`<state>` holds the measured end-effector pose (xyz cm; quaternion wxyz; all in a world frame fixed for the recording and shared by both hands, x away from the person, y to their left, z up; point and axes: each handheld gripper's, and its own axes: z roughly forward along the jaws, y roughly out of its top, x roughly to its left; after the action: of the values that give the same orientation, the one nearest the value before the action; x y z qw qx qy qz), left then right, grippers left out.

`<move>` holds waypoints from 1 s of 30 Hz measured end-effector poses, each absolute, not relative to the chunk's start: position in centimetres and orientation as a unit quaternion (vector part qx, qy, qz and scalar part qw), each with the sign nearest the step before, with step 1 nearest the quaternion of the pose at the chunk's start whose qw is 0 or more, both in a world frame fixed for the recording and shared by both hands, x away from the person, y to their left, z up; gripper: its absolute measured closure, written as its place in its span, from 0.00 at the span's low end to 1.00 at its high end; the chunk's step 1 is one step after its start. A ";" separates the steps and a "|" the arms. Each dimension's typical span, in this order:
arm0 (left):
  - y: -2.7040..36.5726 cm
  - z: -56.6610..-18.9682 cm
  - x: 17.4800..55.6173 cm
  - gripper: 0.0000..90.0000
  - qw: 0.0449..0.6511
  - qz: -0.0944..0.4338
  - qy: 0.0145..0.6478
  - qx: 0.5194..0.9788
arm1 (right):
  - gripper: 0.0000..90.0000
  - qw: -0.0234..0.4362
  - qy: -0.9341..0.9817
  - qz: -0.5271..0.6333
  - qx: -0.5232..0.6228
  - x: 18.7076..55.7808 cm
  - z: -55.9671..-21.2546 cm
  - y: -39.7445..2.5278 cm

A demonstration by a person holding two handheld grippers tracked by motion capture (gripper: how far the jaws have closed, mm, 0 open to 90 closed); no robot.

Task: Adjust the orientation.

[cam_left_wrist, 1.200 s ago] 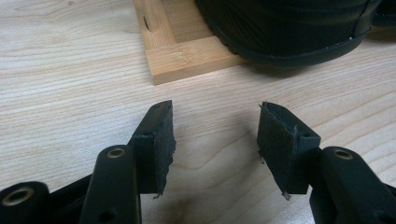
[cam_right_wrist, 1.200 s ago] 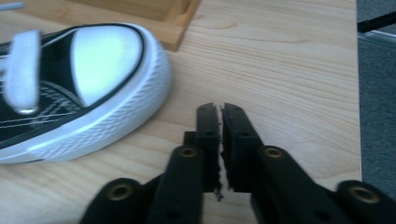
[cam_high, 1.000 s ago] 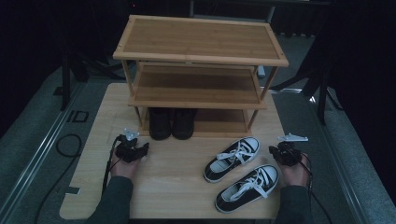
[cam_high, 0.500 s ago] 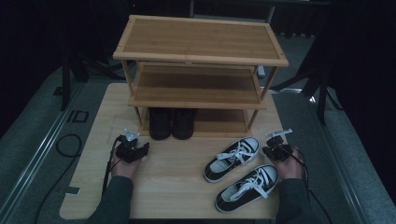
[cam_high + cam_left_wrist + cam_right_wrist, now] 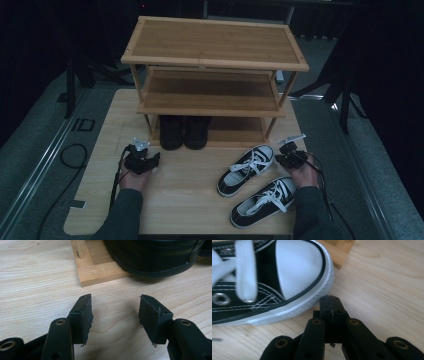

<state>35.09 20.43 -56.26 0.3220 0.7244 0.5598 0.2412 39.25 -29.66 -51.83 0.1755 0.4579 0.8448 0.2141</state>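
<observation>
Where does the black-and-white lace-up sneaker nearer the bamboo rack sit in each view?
High view: black-and-white sneaker right of centre, toe beside the right gripper.
Left gripper view: absent; black shoe there instead.
Right gripper view: white toe cap upper left.
Shared landmark: bamboo shoe rack foot.

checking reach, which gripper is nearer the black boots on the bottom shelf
Left. The left gripper sits just in front of the black boots; the right gripper is off to their right, beside a sneaker.

A pale wooden table [image 5: 195,205] carries a three-tier bamboo shoe rack [image 5: 215,75] at its back; two black-and-white sneakers [image 5: 246,170] [image 5: 264,201] lie in front of the rack, toward its right end
</observation>
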 end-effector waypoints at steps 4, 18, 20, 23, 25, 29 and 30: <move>20.4 -56.3 35.1 0.50 0.323 0.241 0.560 0.724 | 1.00 0.176 0.851 0.214 0.445 39.7 -51.3 -28.2; 20.4 -56.3 35.2 0.50 0.322 0.241 0.559 0.725 | 0.99 0.172 0.856 0.221 0.434 39.5 -50.7 -26.2; 20.4 -56.3 35.2 0.50 0.322 0.241 0.559 0.725 | 0.95 0.154 0.853 0.257 0.428 38.9 -50.0 -25.9; 20.4 -56.3 35.2 0.50 0.323 0.241 0.559 0.724 | 0.91 0.160 0.855 0.261 0.419 37.9 -49.0 -25.2; 20.4 -56.3 35.2 0.50 0.322 0.241 0.559 0.725 | 0.89 0.158 0.855 0.266 0.417 37.5 -48.6 -24.9; 20.4 -56.3 35.2 0.49 0.322 0.241 0.559 0.725 | 0.81 0.136 0.850 0.292 0.416 35.8 -47.3 -24.3; 20.4 -56.3 35.2 0.49 0.322 0.241 0.559 0.725 | 0.79 0.133 0.850 0.295 0.415 35.5 -47.1 -24.1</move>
<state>35.16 20.41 -56.25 0.3217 0.7255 0.5587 0.2408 35.50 -24.10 -47.11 0.1335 0.4150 0.8502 0.2950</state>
